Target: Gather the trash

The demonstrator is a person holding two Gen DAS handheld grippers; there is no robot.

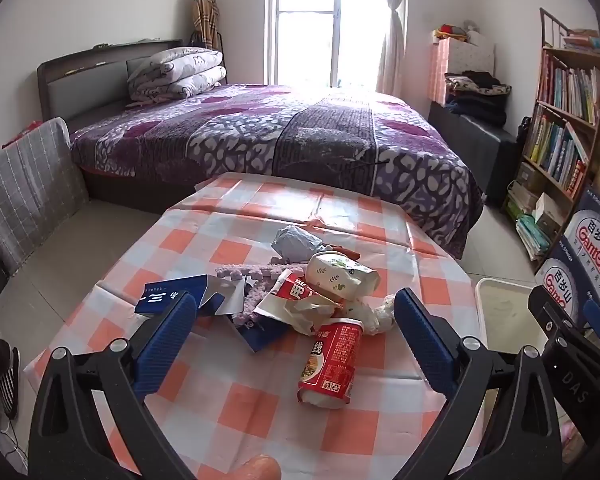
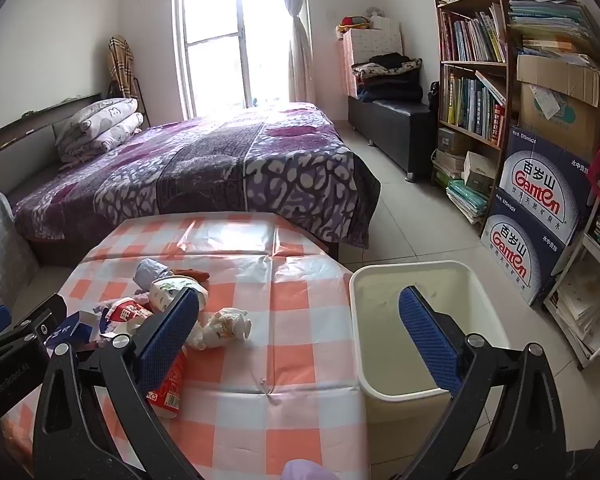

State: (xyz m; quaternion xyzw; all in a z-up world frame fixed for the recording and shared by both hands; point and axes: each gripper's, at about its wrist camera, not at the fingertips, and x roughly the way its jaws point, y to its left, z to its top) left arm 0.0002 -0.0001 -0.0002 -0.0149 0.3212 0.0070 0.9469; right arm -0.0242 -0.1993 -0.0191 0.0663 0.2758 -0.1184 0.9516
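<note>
purple bed (image 1: 260,136), bookshelf (image 2: 472,80), window (image 1: 320,20)

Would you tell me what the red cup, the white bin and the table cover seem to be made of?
Red cup: probably coated paper, printed and slightly glossy; its side is dented.
White bin: likely hard plastic, smooth and matte, with a rounded moulded rim.
Table cover: seemingly thin plastic sheeting, glossy; it shines under the window light and keeps sharp fold creases.

The bench (image 2: 236,360) stands at the foot of the bed (image 2: 204,168). A heap of trash (image 1: 312,300) lies on the bench's left half. A bin (image 2: 384,392) sits on the floor, just beside the bench's right edge. Beyond the bin, stacked boxes (image 2: 536,216) and a bookshelf (image 2: 472,80) stand along the wall.
</note>
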